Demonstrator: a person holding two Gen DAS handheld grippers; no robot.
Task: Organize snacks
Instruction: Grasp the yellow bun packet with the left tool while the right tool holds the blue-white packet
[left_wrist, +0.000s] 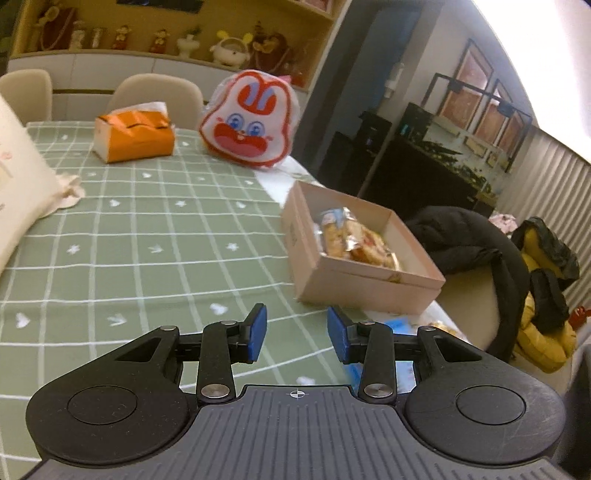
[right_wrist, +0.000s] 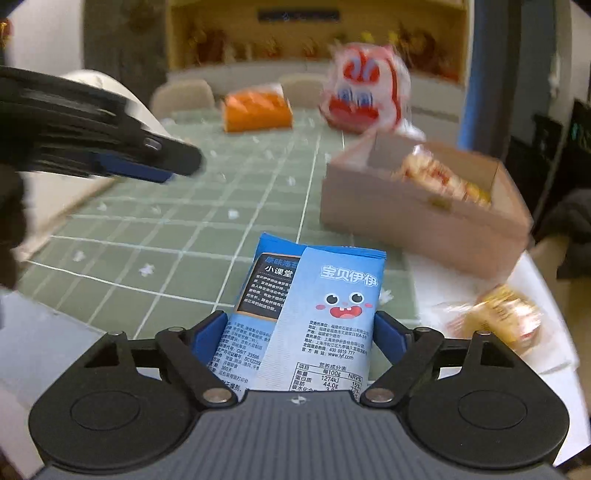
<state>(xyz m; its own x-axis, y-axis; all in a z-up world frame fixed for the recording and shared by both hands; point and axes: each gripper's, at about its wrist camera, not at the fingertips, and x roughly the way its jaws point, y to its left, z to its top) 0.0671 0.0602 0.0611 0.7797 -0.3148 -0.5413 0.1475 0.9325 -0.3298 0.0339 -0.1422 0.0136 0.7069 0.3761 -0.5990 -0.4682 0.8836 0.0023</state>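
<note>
My right gripper (right_wrist: 301, 334) is clamped on a blue snack packet (right_wrist: 314, 306), one pad on each side of it. The packet's long axis runs straight away from me along the fingers, its far end pointing out over the table (right_wrist: 177, 236) toward the far edge, printed back face up. It hangs above the green checked cloth, just short of the cardboard box (right_wrist: 417, 218) near the table's right edge, where wrapped snacks (right_wrist: 443, 179) already lie. One loose yellow-wrapped snack (right_wrist: 506, 317) sits on the bare white strip at the right edge, beside the box. My left gripper (left_wrist: 296, 334) hovers with its jaws apart, holding nothing. Toward the far edge: an orange tissue pack (left_wrist: 135, 134) and a rabbit-face bag (left_wrist: 249, 120). Beyond, chairs and a shelf of figurines (left_wrist: 177, 37).
</note>
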